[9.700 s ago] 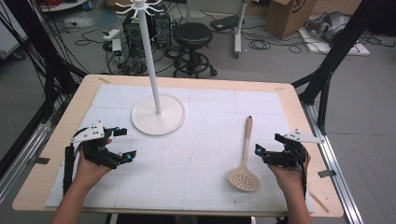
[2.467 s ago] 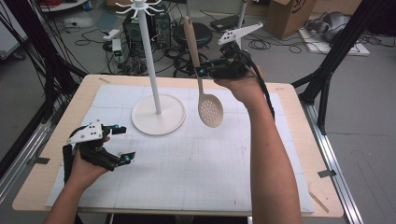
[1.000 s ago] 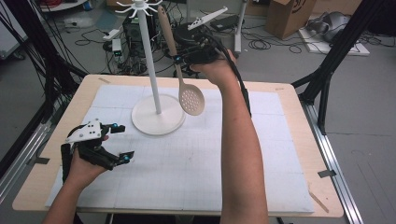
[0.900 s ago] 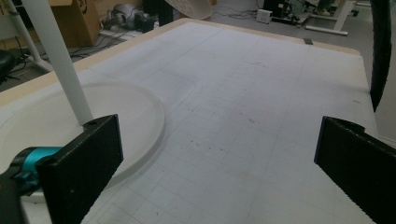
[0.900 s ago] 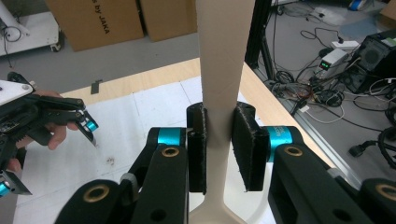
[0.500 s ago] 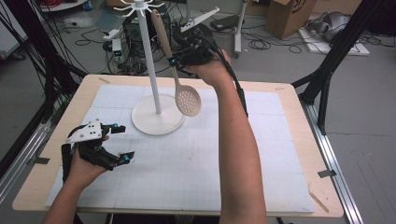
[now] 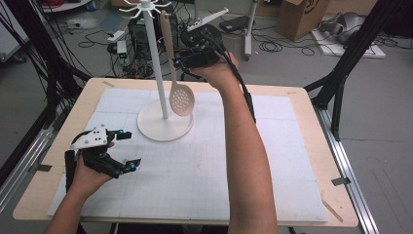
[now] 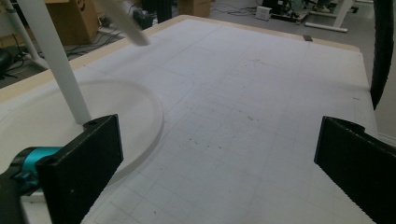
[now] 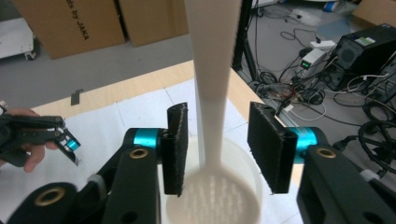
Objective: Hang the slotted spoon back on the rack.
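Cream-coloured, the slotted spoon [image 7: 174, 73] hung upright from a hook at the top of the white stand [image 7: 157, 63], far across the table [image 7: 302, 122], its perforated bowl above the stand's round base. Beside the handle, the right gripper [image 7: 181, 61] had its jaws parted on either side of it, not touching. Near left, the left gripper [image 7: 127, 148] rested wide open on the white mat [image 7: 195, 170], holding nothing.
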{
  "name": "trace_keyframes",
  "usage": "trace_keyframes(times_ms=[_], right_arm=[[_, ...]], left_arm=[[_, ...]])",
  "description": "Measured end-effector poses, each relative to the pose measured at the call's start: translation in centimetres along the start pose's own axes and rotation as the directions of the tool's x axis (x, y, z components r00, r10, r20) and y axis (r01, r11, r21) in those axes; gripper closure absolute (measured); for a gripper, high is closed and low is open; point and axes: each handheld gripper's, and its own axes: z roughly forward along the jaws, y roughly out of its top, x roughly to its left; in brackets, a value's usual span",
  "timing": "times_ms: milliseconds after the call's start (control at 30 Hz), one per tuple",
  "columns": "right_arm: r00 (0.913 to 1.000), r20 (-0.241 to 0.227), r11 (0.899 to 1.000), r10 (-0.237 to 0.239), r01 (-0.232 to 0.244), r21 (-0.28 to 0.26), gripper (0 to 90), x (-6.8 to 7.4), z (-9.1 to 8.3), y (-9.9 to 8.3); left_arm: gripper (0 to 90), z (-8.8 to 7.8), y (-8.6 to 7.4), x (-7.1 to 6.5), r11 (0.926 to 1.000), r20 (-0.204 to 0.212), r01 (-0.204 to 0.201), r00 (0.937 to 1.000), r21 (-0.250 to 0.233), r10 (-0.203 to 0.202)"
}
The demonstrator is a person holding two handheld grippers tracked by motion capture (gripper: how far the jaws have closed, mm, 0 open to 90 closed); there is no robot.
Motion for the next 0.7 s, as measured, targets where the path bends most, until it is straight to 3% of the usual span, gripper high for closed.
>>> trace_keyframes(times_ms=[200,533,700], right_arm=[[0.9999,0.015,1.000,0.008,-0.008,-0.023,52.7,-0.1,-1.2,-1.0],[0.9996,0.020,0.999,-0.020,0.021,-0.041,45.3,0.7,-4.0,-2.7],[0.9984,0.053,0.999,-0.020,0.022,-0.040,41.0,0.8,-5.4,-3.9]], left_arm=[[1.7,0.0,0.0,0.0,1.0000,0.001,0.000,1.0000,0.002,0.000],[1.7,0.1,0.1,-0.1,1.0000,0.007,-0.004,1.0000,0.008,0.004],[1.7,0.2,0.0,-0.1,0.9999,0.005,-0.003,1.0000,0.012,0.003]])
